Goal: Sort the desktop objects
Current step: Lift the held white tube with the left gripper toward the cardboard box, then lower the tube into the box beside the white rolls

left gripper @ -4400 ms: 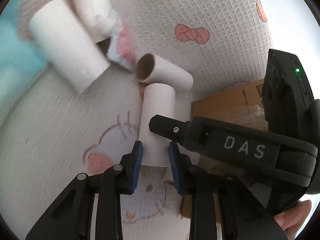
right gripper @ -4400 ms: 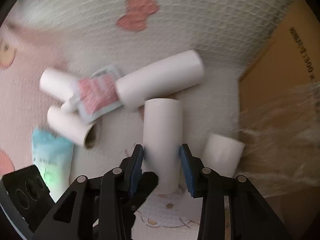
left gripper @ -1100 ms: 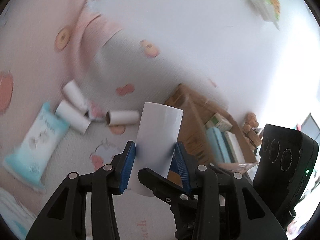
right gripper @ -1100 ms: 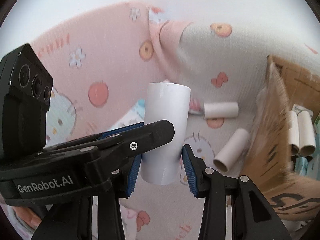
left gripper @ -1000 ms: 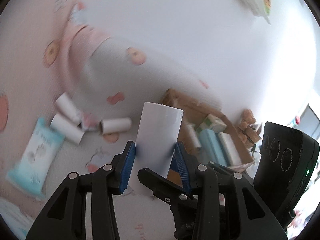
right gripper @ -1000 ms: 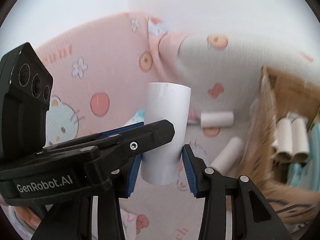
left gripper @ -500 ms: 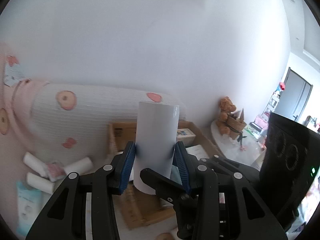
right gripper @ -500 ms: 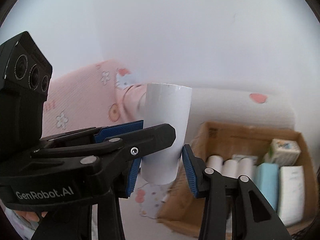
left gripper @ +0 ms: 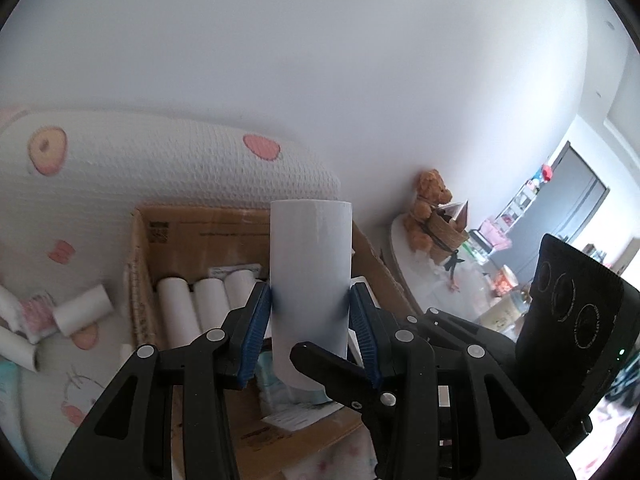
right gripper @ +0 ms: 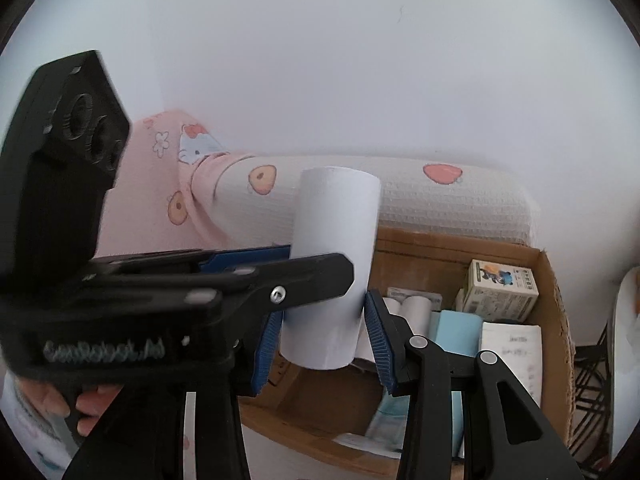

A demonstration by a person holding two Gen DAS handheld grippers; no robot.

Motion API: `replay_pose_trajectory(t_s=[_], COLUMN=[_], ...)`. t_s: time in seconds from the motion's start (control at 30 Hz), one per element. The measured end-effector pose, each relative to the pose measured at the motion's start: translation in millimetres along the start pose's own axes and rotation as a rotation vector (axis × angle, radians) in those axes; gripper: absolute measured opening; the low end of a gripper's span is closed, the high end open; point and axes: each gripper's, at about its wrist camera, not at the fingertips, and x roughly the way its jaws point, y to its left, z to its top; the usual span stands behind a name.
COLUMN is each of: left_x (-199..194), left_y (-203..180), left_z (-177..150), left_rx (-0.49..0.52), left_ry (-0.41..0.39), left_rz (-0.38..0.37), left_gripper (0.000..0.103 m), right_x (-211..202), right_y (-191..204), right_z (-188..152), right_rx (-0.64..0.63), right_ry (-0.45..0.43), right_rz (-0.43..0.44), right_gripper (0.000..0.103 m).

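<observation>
Left wrist view: both grippers clamp one white roll (left gripper: 310, 288), held upright above the box (left gripper: 140, 280), probably so it drops in beside the rolls (left gripper: 200, 304) lying at 9 o'clock. Left gripper (left gripper: 310, 336) pinches its lower half; right gripper (right gripper: 324, 344) grips it crosswise, likely steadying. Loose rolls (left gripper: 82, 310) wait on the blanket (left gripper: 160, 168) at 9 o'clock, outside the box.

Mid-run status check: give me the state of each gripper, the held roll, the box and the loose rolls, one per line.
Left gripper: shut on the white roll.
Right gripper: shut on the same roll.
White roll: upright, held in the air in front of the box.
Cardboard box: open, with rolls, packets and cartons inside.
Loose rolls: lying on the blanket outside the box.
</observation>
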Motion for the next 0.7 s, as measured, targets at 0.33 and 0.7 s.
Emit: replay_pose_trajectory(t_s=[0.33,0.7], left_x=[40,106], left_y=[22,43], left_z=[13,23], left_rx=[-0.085,-0.15], left_ry=[0.066,0.228], left_rz=[0.013,0.066], left_gripper=[0.044,0.044], right_x=[37,93], right_y=[-33,-72], right_z=[13,22], right_rx=[0.045,0.134], right_ry=[0.122,0.346], right_rz=[0.034,0.091], right_gripper=[0.039,0.039])
